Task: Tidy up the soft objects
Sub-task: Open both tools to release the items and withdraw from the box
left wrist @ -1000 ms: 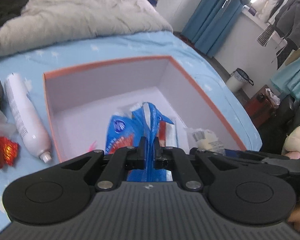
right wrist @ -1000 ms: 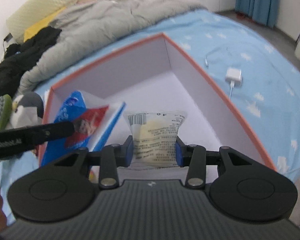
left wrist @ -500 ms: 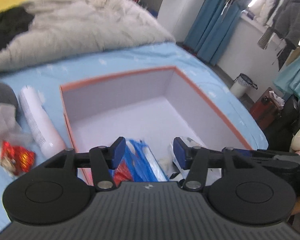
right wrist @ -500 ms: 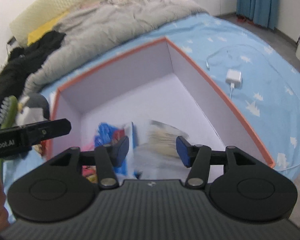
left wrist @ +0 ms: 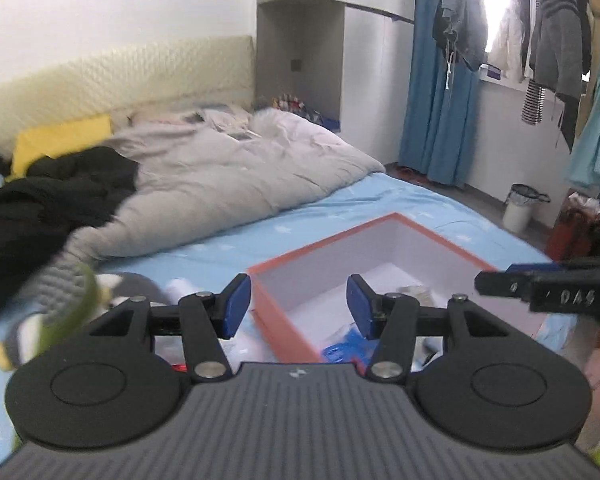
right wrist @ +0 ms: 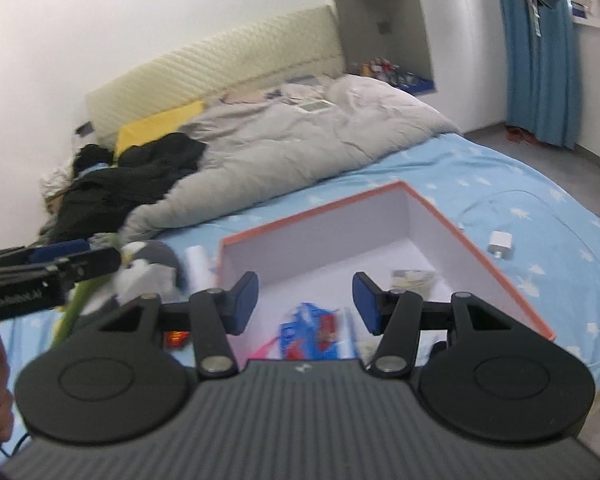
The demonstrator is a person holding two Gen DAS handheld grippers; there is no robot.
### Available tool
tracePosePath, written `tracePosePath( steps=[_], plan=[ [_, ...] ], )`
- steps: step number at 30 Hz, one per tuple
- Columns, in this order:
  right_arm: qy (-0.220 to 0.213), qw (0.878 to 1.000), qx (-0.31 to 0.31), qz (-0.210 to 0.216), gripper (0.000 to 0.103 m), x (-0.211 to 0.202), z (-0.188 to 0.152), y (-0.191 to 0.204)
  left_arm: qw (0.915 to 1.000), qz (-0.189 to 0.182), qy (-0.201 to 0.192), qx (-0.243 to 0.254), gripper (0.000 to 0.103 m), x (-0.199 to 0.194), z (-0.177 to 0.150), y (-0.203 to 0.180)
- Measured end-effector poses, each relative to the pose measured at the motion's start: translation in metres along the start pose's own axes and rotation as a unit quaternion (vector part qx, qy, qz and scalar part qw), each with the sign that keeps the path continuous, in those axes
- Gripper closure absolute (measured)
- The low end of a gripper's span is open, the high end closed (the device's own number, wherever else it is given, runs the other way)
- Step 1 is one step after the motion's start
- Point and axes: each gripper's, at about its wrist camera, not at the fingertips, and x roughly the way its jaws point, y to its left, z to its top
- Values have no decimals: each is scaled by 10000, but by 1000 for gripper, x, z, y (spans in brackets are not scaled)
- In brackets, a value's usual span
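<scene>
Left tongs [left wrist: 298, 306]: jaws apart, nothing between them; raised above the near left corner of the box.
Right tongs [right wrist: 305, 306]: jaws apart, nothing between them; raised above the near part of the box. In the left view its dark finger shows at the right edge.
Box [right wrist: 440, 216]: open, orange rim, white inside; sits on the bed.
Blue packet [right wrist: 306, 330]: blue and red wrapper; lies on the box floor near the front wall; partly hidden by the tongs.
Pale packet [right wrist: 414, 278]: clear wrapper, yellowish contents; lies on the box floor toward the right wall, apart from the blue packet.
White bottle [right wrist: 198, 266]: lies on the sheet just outside the left wall of the box.
Penguin toy [right wrist: 150, 264]: grey and white, soft; on the sheet left of the bottle; blurred.
Red wrapper [right wrist: 176, 336]: small, shiny; on the sheet near the left front of the box, mostly hidden.
Charger [right wrist: 500, 242]: white plug with cable; on the sheet right of the box.
Bed [right wrist: 540, 200]: light blue sheet with white marks.
Duvet [right wrist: 284, 144]: grey, bunched up behind the box.
Black clothes [right wrist: 132, 178]: heaped left of the duvet.
</scene>
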Motion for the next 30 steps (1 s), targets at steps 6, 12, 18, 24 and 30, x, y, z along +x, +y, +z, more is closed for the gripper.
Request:
tracePosePath(
  steps=[6,12,18,24,30],
  plan=[
    [-48,9992,-211,329,48,-16,-25,34,9996,210,-130,-128,44,-49,-37,16],
    [-5,9977,-325,593,48,-27,-48,62,9974,238,-228,-637,44,-83,-67,36],
    [89,9955,-448,833,48,-32,-69,86,9936,356,-353,-1008,40,-107,-86,52],
    [339,9930,-563,986,48,-25,-99,108,9898,462,-204,-1332,40,-111,-110,69],
    [524,9916,-626,1004,48,-17,-120,121,9837,611,20,-1693,40,-113,-143,86]
  ],
)
